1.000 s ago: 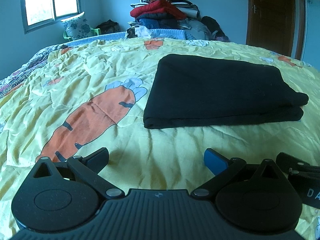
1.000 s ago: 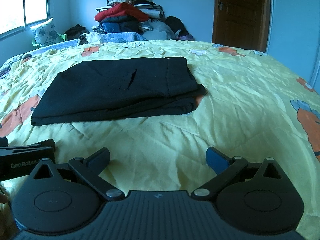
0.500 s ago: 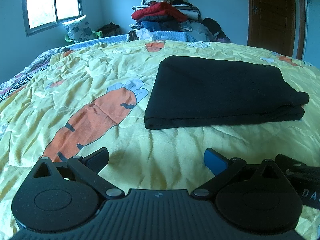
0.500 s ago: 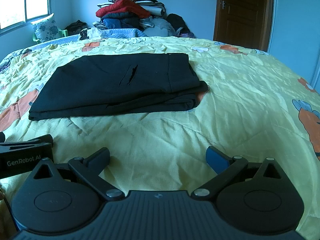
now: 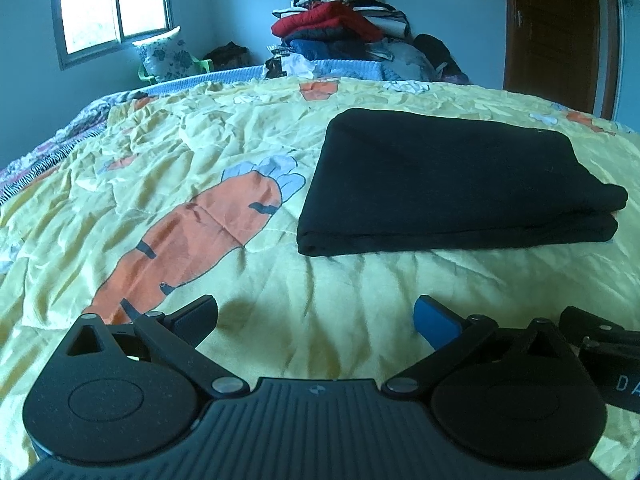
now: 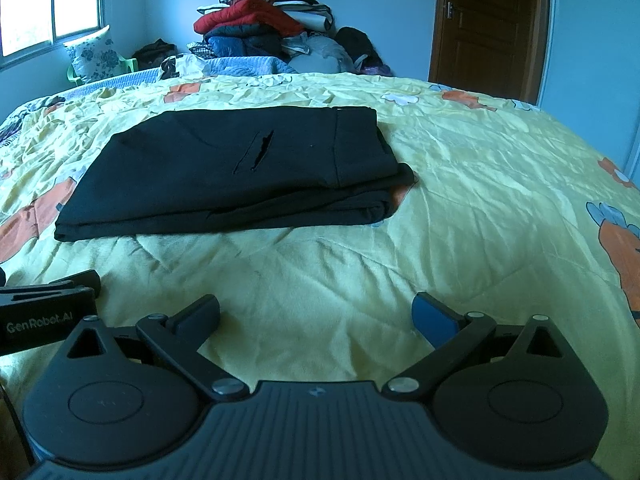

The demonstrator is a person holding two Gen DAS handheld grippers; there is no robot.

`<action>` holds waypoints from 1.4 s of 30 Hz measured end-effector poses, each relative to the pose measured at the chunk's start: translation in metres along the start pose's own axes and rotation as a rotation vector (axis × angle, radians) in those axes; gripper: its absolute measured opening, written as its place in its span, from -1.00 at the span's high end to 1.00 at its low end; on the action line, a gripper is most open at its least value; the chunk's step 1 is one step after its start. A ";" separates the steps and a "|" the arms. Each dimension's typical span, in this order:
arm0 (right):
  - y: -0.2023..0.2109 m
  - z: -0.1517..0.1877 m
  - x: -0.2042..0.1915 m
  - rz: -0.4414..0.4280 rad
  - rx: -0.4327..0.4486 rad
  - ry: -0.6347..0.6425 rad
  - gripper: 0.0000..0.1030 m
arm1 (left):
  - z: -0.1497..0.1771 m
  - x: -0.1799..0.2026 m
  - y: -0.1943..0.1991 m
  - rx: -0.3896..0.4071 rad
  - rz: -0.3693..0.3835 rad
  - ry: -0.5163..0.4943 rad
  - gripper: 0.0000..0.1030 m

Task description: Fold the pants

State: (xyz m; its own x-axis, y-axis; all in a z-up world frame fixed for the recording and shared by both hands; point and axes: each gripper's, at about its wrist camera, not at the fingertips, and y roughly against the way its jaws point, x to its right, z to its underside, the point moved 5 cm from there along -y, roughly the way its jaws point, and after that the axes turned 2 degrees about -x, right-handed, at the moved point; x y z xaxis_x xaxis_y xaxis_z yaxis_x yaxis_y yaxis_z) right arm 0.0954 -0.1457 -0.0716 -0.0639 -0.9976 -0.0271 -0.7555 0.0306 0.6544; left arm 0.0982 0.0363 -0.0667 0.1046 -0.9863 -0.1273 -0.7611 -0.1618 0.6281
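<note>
Black pants [image 6: 236, 172] lie on the bed [image 6: 460, 200], on the yellow carrot-print cover, as a flat rectangular stack of several layers; a pocket slit shows on top in the right wrist view, and the layered edges show at the stack's right end. Left tongs [image 5: 316, 320]: spread wide, holding nothing, low over the cover on the near side of the stack, apart from it. Right tongs [image 6: 316, 318]: also spread and empty, just beside the left, with the pants ahead and slightly to the left. Each view catches the edge of the other tool. Judgement: the folding looks essentially done; step in hand appears to be the stand-off after the last fold. The upper layer at the right end sits a little askew from the lower one, so the edges are not quite flush. Next move, if any, would call for a light pinch at that right-end corner to square the layers, without dragging the cover or disturbing the stack; otherwise no further contact is needed. Clothes pile [image 6: 260, 16] at the far wall is not involved.
</note>
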 end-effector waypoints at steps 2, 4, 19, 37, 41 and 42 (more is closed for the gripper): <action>0.000 0.000 0.000 0.000 0.000 0.000 -1.00 | 0.000 0.001 0.001 0.003 -0.005 -0.006 -1.00; 0.000 0.000 0.000 0.000 0.000 0.000 -1.00 | 0.000 0.000 0.000 0.002 -0.003 -0.004 -1.00; 0.000 0.000 0.000 0.000 0.000 0.000 -1.00 | 0.000 0.000 0.000 -0.001 0.004 0.004 -1.00; 0.000 0.000 0.000 0.000 0.000 0.000 -1.00 | 0.000 0.000 0.000 -0.002 0.006 0.006 -1.00; 0.000 0.000 0.000 0.000 0.000 0.000 -1.00 | 0.000 0.000 0.000 -0.002 0.007 0.005 -1.00; 0.000 0.000 0.000 0.000 0.000 0.000 -1.00 | 0.000 0.000 0.000 -0.002 0.006 0.005 -1.00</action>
State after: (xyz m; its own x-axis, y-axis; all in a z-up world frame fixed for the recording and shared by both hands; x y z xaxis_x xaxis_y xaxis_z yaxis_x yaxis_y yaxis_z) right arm 0.0953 -0.1452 -0.0717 -0.0641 -0.9976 -0.0269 -0.7556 0.0309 0.6543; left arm 0.0976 0.0364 -0.0667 0.1034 -0.9875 -0.1192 -0.7605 -0.1557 0.6304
